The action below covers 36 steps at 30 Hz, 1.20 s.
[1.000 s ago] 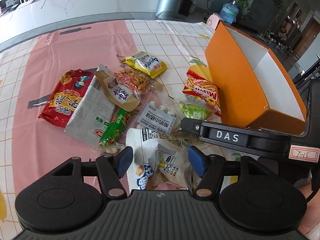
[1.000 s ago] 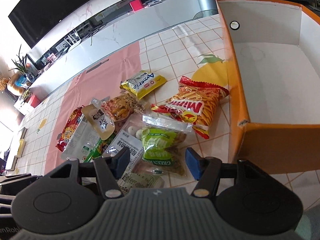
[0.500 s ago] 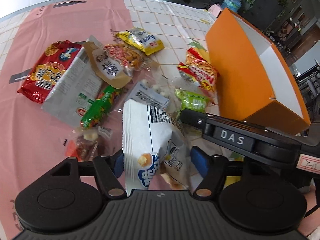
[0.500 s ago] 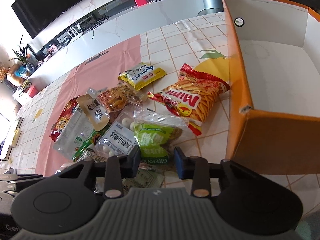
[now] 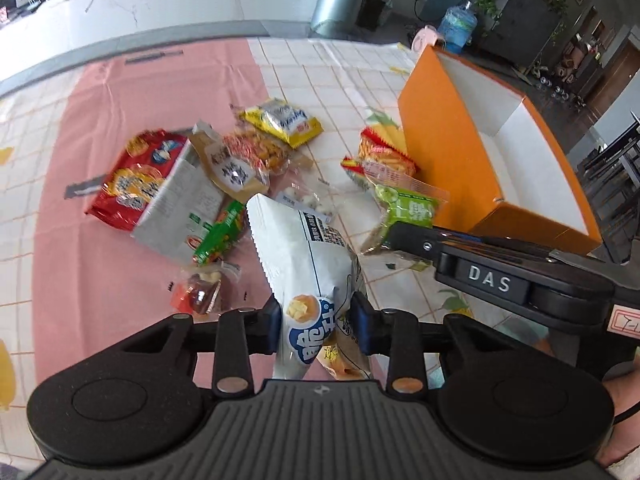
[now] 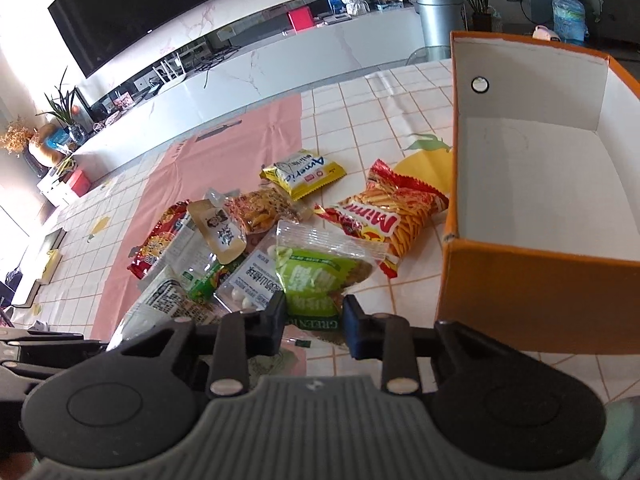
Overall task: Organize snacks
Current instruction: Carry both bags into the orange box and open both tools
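In the left wrist view my left gripper (image 5: 318, 322) has its jaws closing, pads pressed on a white snack bag (image 5: 304, 252) that stands up off the table. The right wrist view shows my right gripper (image 6: 314, 314), jaws also closing, pinching the near edge of a green pea packet (image 6: 316, 272), which hangs raised above the pile. That packet (image 5: 408, 208) also shows in the left wrist view. An open orange box (image 6: 520, 288) with a white inside stands to the right, nothing visible in it.
Loose packets lie on the pink and white checked cloth: a red striped stick-snack bag (image 6: 384, 220) against the box, a yellow packet (image 6: 302, 172), a large red bag (image 5: 132, 176), a grey-white bag (image 5: 180, 208) and a small clear packet (image 5: 198, 292).
Both grippers narrowed onto their packets and rose. The white bag came up from lying flat, and the green pea packet lifted off the pile.
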Motion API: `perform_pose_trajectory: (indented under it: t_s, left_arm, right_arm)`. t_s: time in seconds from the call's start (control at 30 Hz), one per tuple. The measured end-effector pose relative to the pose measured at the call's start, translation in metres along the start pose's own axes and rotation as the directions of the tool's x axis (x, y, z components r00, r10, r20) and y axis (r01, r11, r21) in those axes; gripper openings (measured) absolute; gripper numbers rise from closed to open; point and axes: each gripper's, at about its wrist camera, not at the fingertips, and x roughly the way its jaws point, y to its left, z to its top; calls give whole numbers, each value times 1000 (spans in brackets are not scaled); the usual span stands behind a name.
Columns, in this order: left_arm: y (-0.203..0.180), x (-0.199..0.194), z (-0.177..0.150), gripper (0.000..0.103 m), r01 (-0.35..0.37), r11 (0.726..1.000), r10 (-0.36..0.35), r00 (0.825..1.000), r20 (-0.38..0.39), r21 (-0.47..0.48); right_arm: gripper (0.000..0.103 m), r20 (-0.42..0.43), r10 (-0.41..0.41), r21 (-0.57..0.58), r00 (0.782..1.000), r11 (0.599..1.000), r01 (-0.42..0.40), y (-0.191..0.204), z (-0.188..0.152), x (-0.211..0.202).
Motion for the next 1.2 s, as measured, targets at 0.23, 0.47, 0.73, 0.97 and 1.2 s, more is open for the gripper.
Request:
perform_pose_trajectory:
  t_s: [0.23,0.47,0.73,0.97,1.2]
  left_arm:
    - [-19,-43,18,39,-17,1000,13,991,135,23]
    - [-60,-60,48,39,42,993,-66,972,228,109]
    - [-125,-20,89,39,147,956,-200,960,195,254]
    - [-172,47,105,39,167,903,-207,976,60,395]
    - [-179,83,106,39,138,890,-134,990,-39,435]
  right_arm:
    - [25,92,59,-1,994,998,-59,-4,13,-55]
    - [24,217,34,-36,976,999,-27,-25,35,-119]
    - [24,171,-112,-26,979,993,118,-92,64,-135]
    - [0,-14,-172,-35,985,985,171,-146,78,-99]
    - [0,-105,-203,-69,974,978,196,-167,80,-66]
